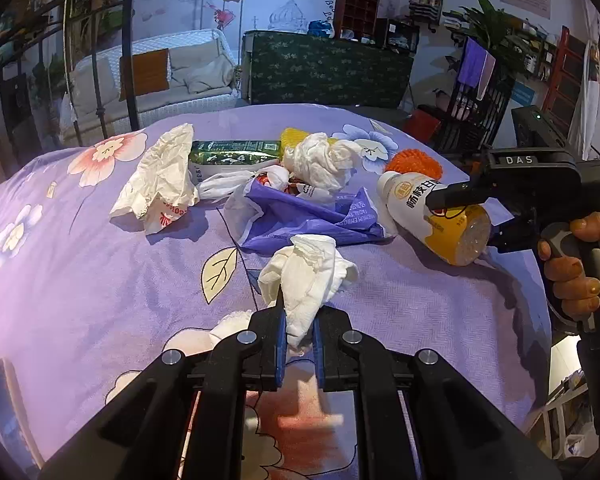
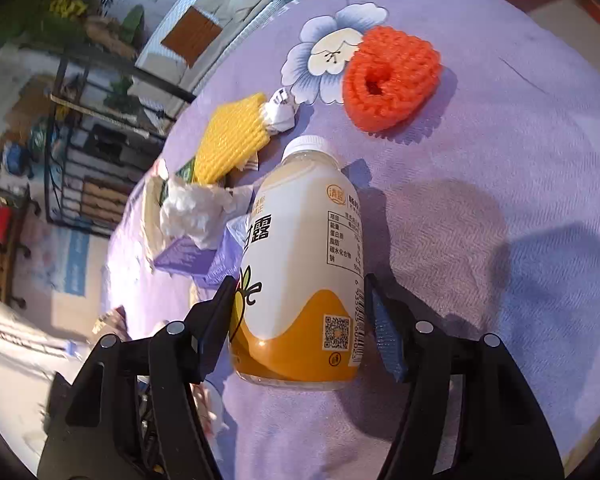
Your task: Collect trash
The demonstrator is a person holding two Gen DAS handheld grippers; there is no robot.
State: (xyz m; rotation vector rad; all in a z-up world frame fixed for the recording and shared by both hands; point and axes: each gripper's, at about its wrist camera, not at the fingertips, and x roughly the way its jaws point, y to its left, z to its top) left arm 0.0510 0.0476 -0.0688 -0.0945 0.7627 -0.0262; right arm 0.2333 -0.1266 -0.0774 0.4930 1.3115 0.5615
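Observation:
My left gripper (image 1: 300, 320) is shut on a crumpled white tissue (image 1: 308, 276), which sticks up from between the blue pads just above the purple flowered bedspread (image 1: 80, 280). A white and orange drink bottle (image 2: 300, 220) lies on its side on the spread, cap pointing away. My right gripper (image 2: 300, 280) straddles its lower half, both fingers touching its sides. In the left wrist view the same bottle (image 1: 460, 236) lies at the right under the right gripper's finger (image 1: 452, 198), with a person's hand (image 1: 572, 276) on the handle.
A pile of trash lies mid-bed: a purple plastic wrapper (image 1: 300, 216), a balled tissue (image 1: 324, 160), a white paper bag (image 1: 160, 176), a green carton (image 1: 236, 152), a yellow foam net (image 2: 232, 144) and an orange foam net (image 2: 392, 80). Furniture stands beyond the bed.

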